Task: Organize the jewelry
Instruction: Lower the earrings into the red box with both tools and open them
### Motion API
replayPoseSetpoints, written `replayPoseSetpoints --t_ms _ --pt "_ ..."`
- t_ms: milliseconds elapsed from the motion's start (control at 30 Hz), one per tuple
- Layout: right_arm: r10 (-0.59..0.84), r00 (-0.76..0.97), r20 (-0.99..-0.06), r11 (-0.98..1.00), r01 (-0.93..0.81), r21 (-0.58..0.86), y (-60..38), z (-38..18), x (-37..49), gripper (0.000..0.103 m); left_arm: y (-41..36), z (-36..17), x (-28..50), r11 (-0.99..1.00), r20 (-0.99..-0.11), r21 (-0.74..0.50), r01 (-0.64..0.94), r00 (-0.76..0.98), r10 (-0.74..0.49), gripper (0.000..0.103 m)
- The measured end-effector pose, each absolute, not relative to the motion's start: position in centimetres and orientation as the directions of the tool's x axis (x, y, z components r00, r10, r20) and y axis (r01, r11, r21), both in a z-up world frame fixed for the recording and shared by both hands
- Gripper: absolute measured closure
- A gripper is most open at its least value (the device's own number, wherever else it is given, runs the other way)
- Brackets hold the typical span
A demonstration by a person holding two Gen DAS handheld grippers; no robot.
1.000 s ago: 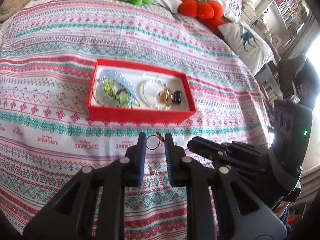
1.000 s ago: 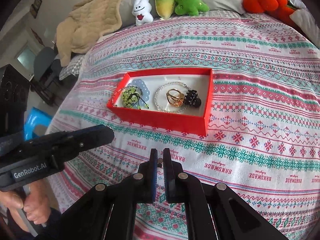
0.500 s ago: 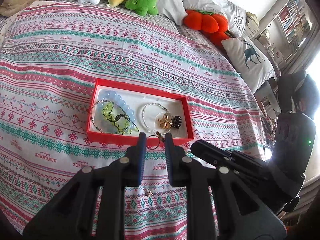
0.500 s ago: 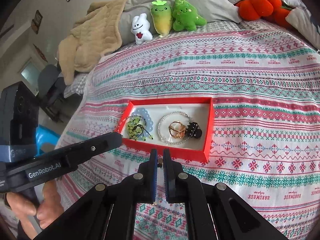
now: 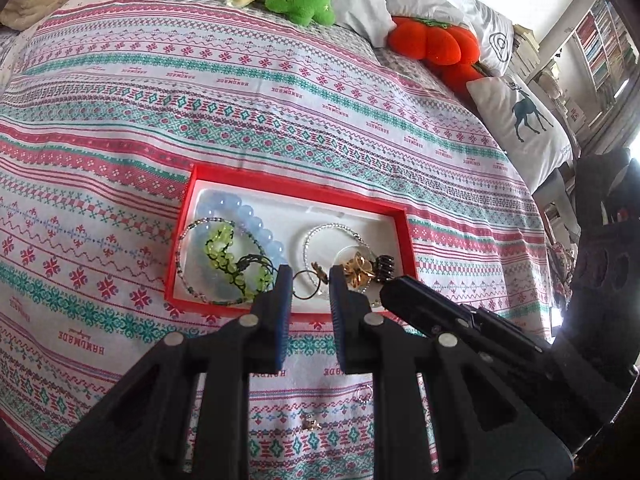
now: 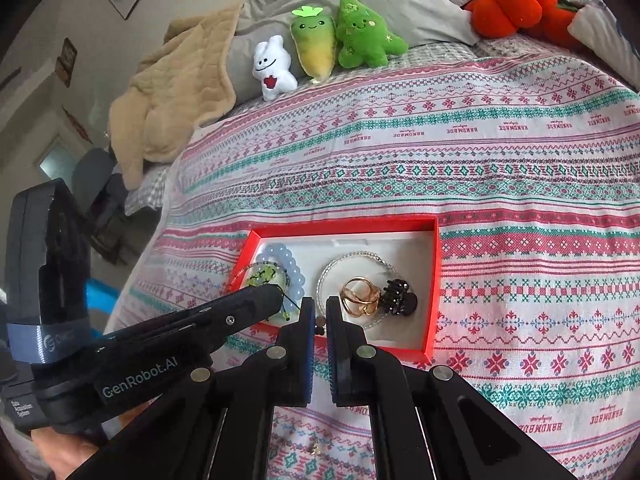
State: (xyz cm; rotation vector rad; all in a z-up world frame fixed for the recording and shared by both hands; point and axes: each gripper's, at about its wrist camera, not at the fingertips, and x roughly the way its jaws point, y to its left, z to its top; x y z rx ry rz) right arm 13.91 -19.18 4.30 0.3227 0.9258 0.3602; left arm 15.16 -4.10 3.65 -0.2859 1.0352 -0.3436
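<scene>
A red tray (image 5: 182,240) (image 6: 434,272) on the patterned bedspread holds a blue bead bracelet (image 5: 256,220), a green bead bracelet (image 5: 218,244), a clear bead bracelet (image 6: 352,258), a gold hair clip (image 6: 360,300) and a black claw clip (image 6: 398,300). My left gripper (image 5: 308,286) is shut on a thin gold hoop earring (image 5: 306,290), held above the tray's near edge. My right gripper (image 6: 319,322) is shut on a small dark piece of jewelry (image 6: 320,323), also above the tray's near edge. The two grippers are side by side.
A small gold piece (image 5: 310,434) and a small silver ring (image 5: 363,394) lie on the bedspread in front of the tray. Plush toys (image 6: 332,44), pillows (image 5: 436,0), an orange plush (image 5: 436,42) and a beige blanket (image 6: 172,92) line the far side of the bed.
Both grippers have risen and moved forward from the bedspread to above the tray's near edge, each carrying its piece of jewelry.
</scene>
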Motion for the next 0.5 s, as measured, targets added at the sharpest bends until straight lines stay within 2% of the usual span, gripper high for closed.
replayPoseSetpoints --t_ms 500 --pt "0.415 0.555 -0.721 0.904 -0.161 0.396 -18.7 3.1 15.0 0.098 -4.6 3.1 16.2 0.919 -0.791 -0.362 0.155 0.470 -0.391 0.083"
